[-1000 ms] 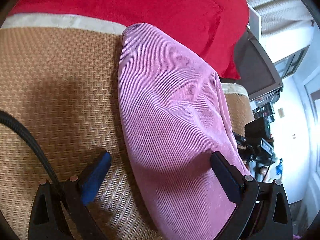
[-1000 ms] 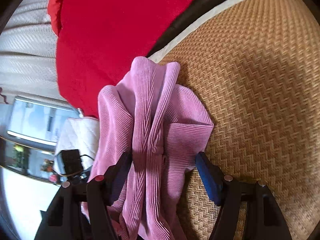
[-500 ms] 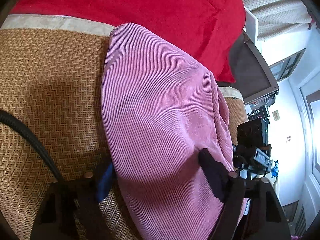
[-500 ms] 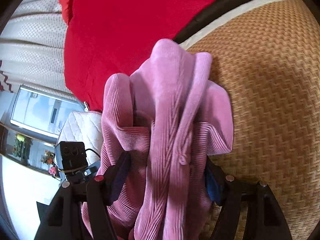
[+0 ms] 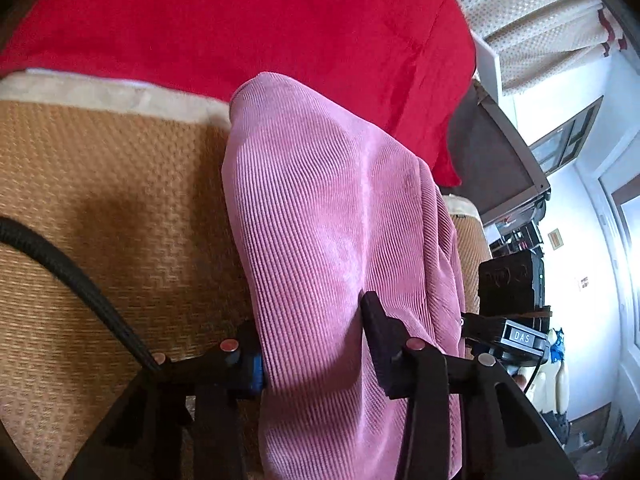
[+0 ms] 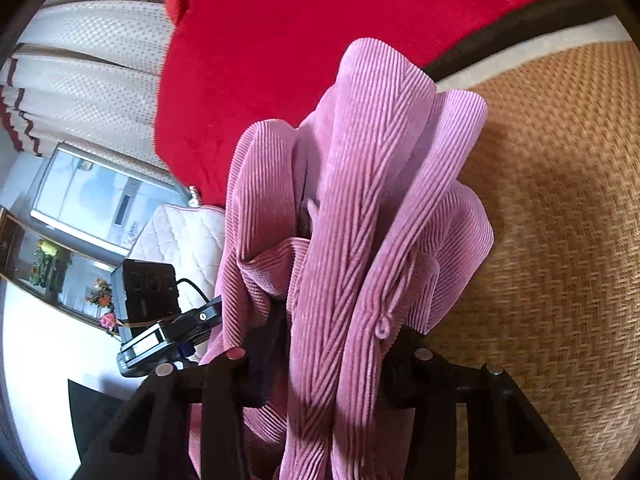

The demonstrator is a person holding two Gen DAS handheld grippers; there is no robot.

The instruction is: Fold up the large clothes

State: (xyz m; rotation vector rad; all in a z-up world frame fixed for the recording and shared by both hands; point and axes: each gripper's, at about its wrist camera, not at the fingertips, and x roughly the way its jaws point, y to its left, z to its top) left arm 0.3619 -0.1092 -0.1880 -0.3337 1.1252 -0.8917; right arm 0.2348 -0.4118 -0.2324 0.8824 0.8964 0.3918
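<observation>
A pink corduroy garment (image 5: pixel 332 216) lies folded lengthwise over a woven straw mat (image 5: pixel 104 208). My left gripper (image 5: pixel 312 344) is shut on its smooth folded end; the cloth fills the space between the fingers. In the right wrist view the garment (image 6: pixel 360 208) shows its bunched end with the button placket and several folds. My right gripper (image 6: pixel 332 364) is shut on that bunched end, and the fingertips are mostly hidden by cloth. The garment hangs lifted between both grippers, with its shadow on the mat.
A red blanket (image 5: pixel 248 28) covers the far part of the bed, also in the right wrist view (image 6: pixel 320 20). A black cable (image 5: pixel 68 276) crosses the mat at left. Curtains (image 6: pixel 88 48), a cabinet and a camera rig (image 6: pixel 156 312) stand beyond the bed edge.
Both grippers have closed onto the pink garment, which now fills both views. The garment's ends have risen off the mat and bunched more.
</observation>
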